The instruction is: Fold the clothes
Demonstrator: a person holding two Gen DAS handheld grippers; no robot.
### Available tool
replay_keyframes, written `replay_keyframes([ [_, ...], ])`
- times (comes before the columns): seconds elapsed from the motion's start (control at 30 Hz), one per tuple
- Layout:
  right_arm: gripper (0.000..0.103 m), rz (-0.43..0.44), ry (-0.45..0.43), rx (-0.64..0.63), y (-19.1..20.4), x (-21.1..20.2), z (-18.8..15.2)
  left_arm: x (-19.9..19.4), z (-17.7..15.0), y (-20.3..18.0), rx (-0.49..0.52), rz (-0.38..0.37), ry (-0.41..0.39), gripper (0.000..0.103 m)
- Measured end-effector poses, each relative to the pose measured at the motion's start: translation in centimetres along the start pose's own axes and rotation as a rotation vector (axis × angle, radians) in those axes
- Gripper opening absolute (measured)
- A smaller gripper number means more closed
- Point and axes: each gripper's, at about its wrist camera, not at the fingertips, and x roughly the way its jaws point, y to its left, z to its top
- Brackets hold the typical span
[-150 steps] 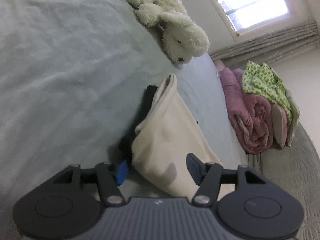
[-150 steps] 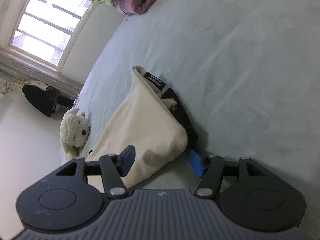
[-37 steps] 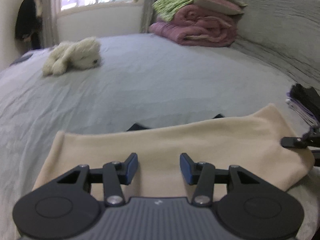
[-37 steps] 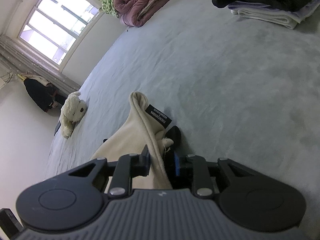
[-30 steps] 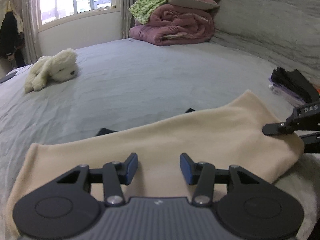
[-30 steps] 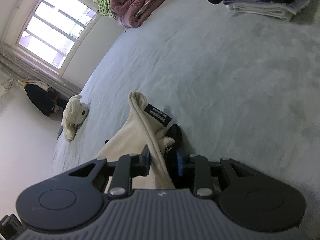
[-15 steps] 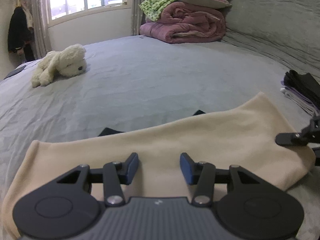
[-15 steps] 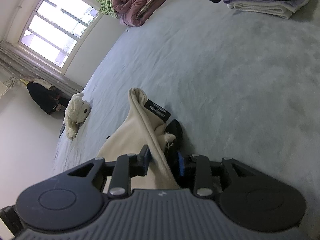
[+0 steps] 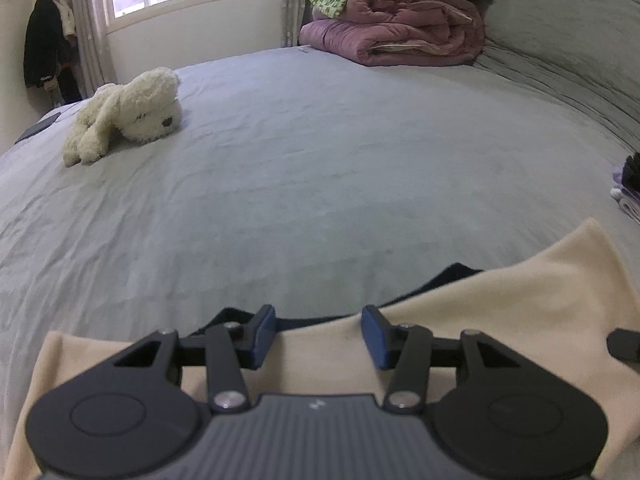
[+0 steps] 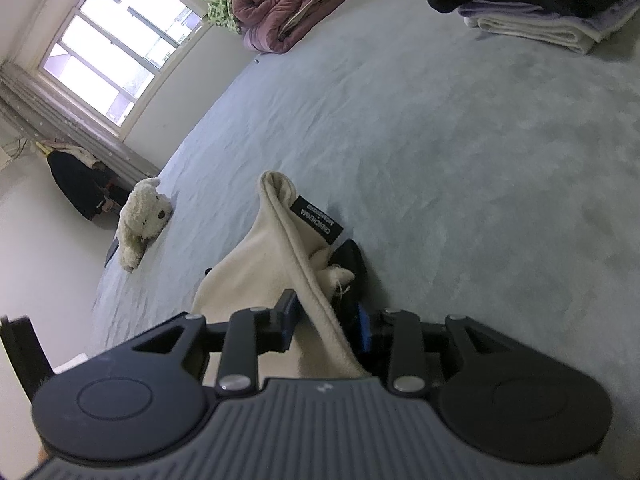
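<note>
5 s ago both grippers were open, w/ the cream garment (image 9: 500, 312) lying bunched between their fingers. Now the right gripper (image 10: 326, 320) is clamped on one end of it, edge w/ black label (image 10: 318, 219) rising ahead of the fingers. The garment is now stretched sideways across the left wrist view. Left gripper (image 9: 318, 334), over the middle of the cloth 1.2 s ago, now sits at its far edge, dark underlayer (image 9: 452, 274) showing more. Folded stack (image 10: 532, 4) came into the right wrist view.
</note>
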Motion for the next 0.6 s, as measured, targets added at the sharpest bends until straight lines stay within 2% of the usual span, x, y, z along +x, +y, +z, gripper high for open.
replay_keyframes([
  [0.17, 0.036, 0.000, 0.000, -0.007, 0.0, 0.0, -0.1, -0.3, 0.2, 0.3, -0.032, -0.025, -0.010, 0.048],
  [0.4, 0.036, 0.023, 0.014, 0.018, -0.3, -0.2, 0.1, -4.3, -2.4, -1.0, -0.007, -0.070, -0.022, 0.048],
  [0.6, 0.037, 0.037, 0.028, 0.037, -0.5, -0.5, 0.3, -7.0, -5.3, -1.2, 0.041, -0.039, -0.030, 0.048],
])
